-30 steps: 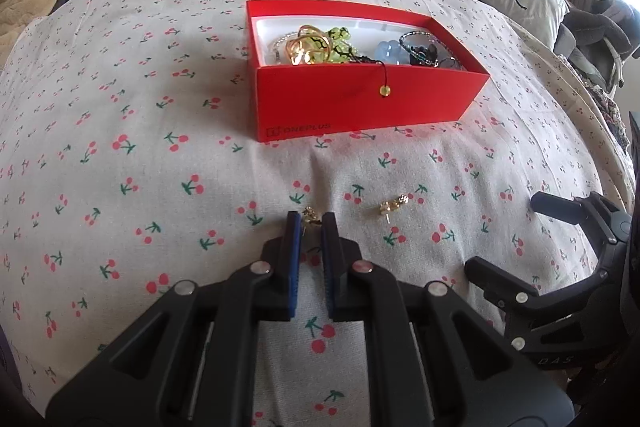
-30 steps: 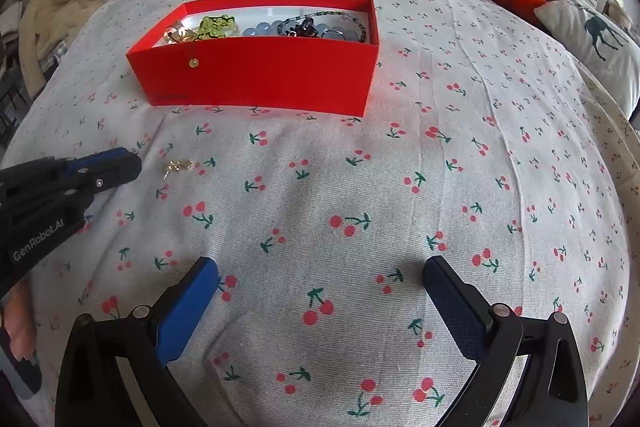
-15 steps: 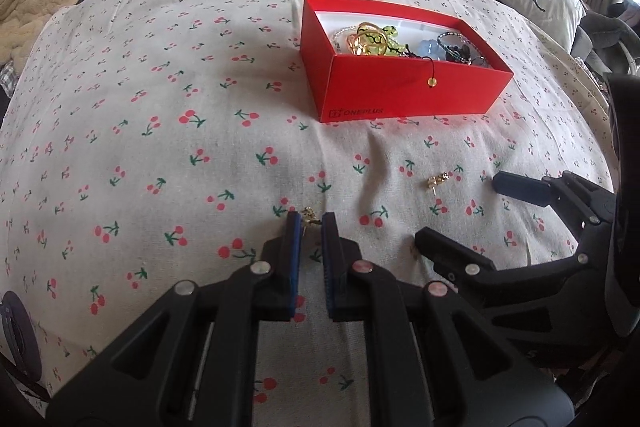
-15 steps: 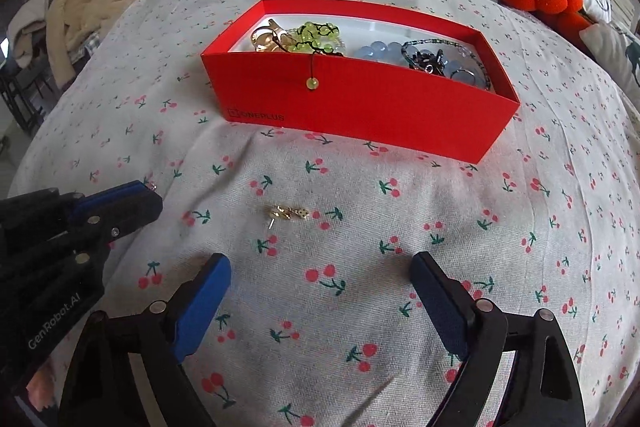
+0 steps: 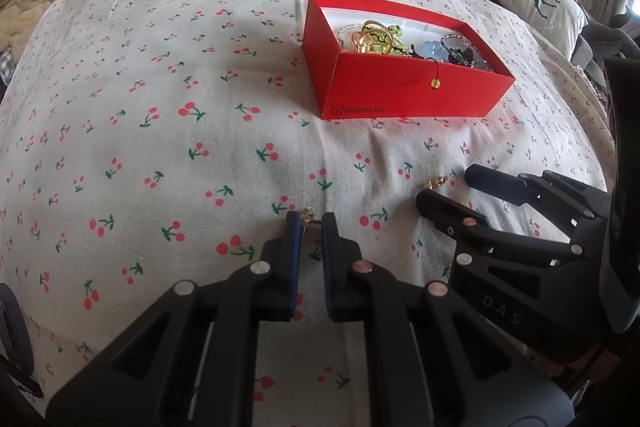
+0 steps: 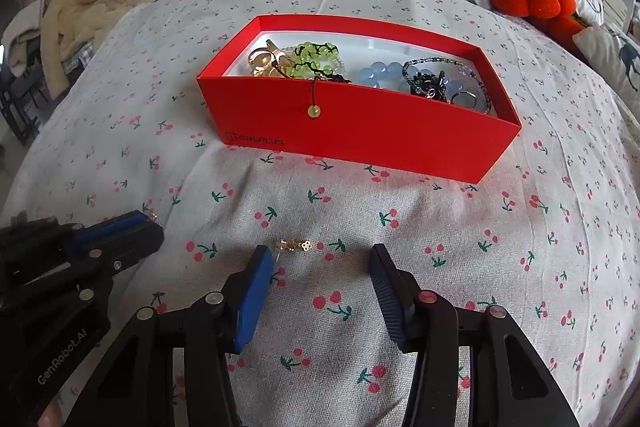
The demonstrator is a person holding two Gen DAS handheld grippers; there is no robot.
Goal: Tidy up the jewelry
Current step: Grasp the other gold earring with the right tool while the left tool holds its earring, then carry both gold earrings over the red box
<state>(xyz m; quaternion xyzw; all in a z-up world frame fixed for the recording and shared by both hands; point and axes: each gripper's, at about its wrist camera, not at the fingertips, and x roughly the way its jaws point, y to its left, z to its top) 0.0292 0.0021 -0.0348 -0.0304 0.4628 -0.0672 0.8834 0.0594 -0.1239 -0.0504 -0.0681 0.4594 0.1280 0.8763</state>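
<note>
The left gripper (image 5: 307,221) has its fingers nearly closed on a small gold earring (image 5: 308,214) pinched only at the very tips — a slight jolt on the way to the red box (image 5: 400,95) could drop it into the cherry-print bedspread (image 5: 160,107). The right gripper (image 6: 320,259) hangs wide open and empty over a second earring (image 6: 294,245) lying flat on the bed, just before its left finger — closing from here may only bunch soft cloth, or nudge the piece aside.
</note>
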